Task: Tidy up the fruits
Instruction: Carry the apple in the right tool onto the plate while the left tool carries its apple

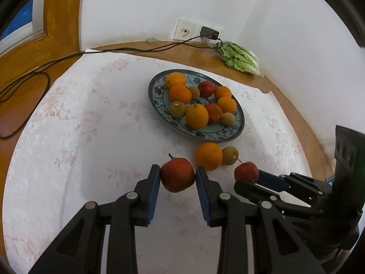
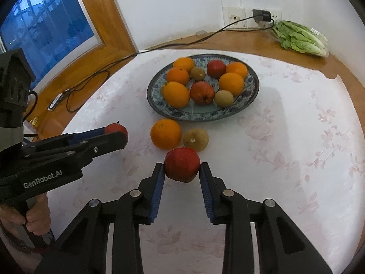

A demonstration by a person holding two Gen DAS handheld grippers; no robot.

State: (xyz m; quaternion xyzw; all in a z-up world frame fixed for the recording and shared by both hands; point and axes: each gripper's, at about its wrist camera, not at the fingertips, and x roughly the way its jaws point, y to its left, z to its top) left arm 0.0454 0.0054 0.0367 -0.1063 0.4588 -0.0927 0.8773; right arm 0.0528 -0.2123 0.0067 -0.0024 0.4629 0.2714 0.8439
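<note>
My left gripper [image 1: 178, 174] is shut on a red apple [image 1: 177, 178] with a stem, just above the white tablecloth; in the right wrist view the left gripper [image 2: 118, 134] comes in from the left with that apple [image 2: 115, 127] at its tips. My right gripper [image 2: 182, 170] is shut on a second red apple [image 2: 182, 165], also seen in the left wrist view as the right gripper [image 1: 249, 179] with that apple [image 1: 246, 172]. A loose orange [image 2: 165, 133] and a brown kiwi-like fruit [image 2: 195, 140] lie between the grippers and the blue patterned plate [image 2: 205, 117], which holds several oranges, apples and brown fruits.
A bagged lettuce [image 2: 298, 36] lies at the back right on the wooden table rim. A black cable [image 2: 109, 66] runs from a wall charger [image 2: 262, 14] across the back left. A person's hand [image 2: 34, 223] grips the left tool. A window is at far left.
</note>
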